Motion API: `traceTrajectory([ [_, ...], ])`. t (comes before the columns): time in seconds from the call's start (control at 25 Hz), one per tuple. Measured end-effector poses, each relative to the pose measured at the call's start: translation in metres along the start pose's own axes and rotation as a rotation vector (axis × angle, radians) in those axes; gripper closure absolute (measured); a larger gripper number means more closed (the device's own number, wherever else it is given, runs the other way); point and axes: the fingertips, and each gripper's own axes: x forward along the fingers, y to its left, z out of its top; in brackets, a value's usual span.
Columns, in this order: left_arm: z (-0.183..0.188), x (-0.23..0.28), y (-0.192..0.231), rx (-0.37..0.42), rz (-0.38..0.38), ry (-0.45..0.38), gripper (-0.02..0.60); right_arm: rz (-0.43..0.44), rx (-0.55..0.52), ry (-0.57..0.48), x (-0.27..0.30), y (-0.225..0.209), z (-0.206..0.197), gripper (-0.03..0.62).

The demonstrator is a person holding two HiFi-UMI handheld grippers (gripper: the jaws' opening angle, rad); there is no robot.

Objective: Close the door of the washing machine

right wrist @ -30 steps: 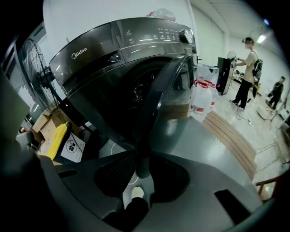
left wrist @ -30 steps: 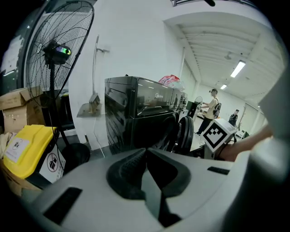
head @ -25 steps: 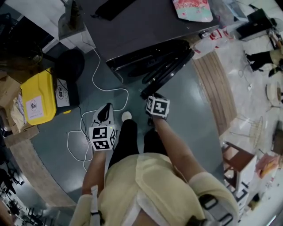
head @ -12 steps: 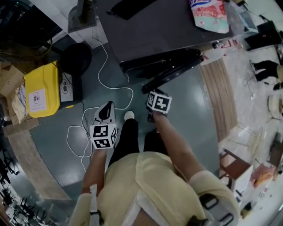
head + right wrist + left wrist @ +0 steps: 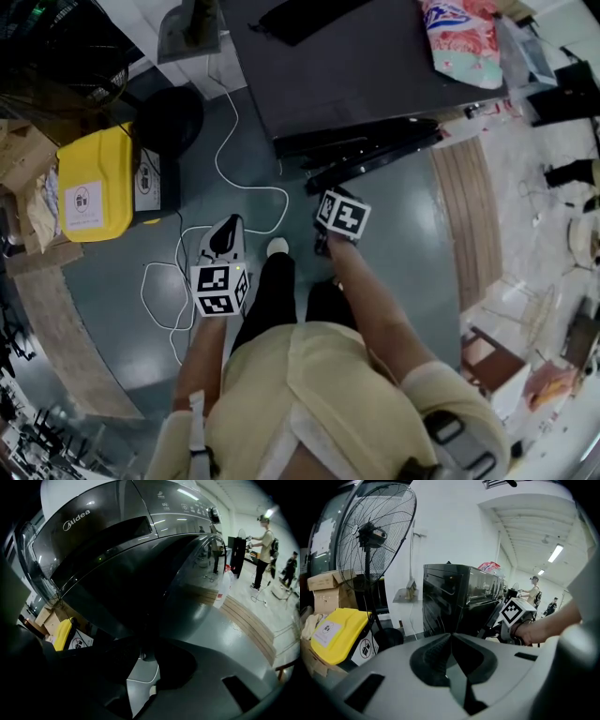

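Observation:
The dark grey washing machine [image 5: 347,56] fills the top of the head view, and its glossy door [image 5: 375,155] stands slightly ajar along the front. My right gripper [image 5: 319,197] is at the door's free end. In the right gripper view the door [image 5: 178,588] looms just above, and its dark edge runs down between the jaws of my right gripper [image 5: 144,656], which are shut on it. My left gripper [image 5: 227,225] hangs over the floor left of the person's legs, apart from the washing machine [image 5: 450,597]. In its own view my left gripper [image 5: 451,637] is shut with nothing in it.
A yellow bin [image 5: 92,183] and the round black base of a standing fan [image 5: 169,122] sit left of the machine. A white cable [image 5: 248,192] loops across the grey floor. A pink bag [image 5: 464,37] lies on the machine. People stand far off [image 5: 265,550].
The door has swung in toward the machine's front. My right gripper has moved up and to the right with it. My left gripper has hardly shifted in the head view.

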Motion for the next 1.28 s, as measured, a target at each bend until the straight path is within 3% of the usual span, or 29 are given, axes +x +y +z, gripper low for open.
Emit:
traceTrajectory([
  [0.64, 0.007, 0.001, 0.010, -0.026, -0.005, -0.010, 0.574, -0.004, -0.013, -0.039, 0.013, 0.015, 0.018, 0.499],
  [1.28, 0.011, 0.005, -0.002, 0.000, -0.033, -0.009, 0.574, 0.001, -0.017, -0.033, 0.013, 0.018, 0.021, 0.497],
])
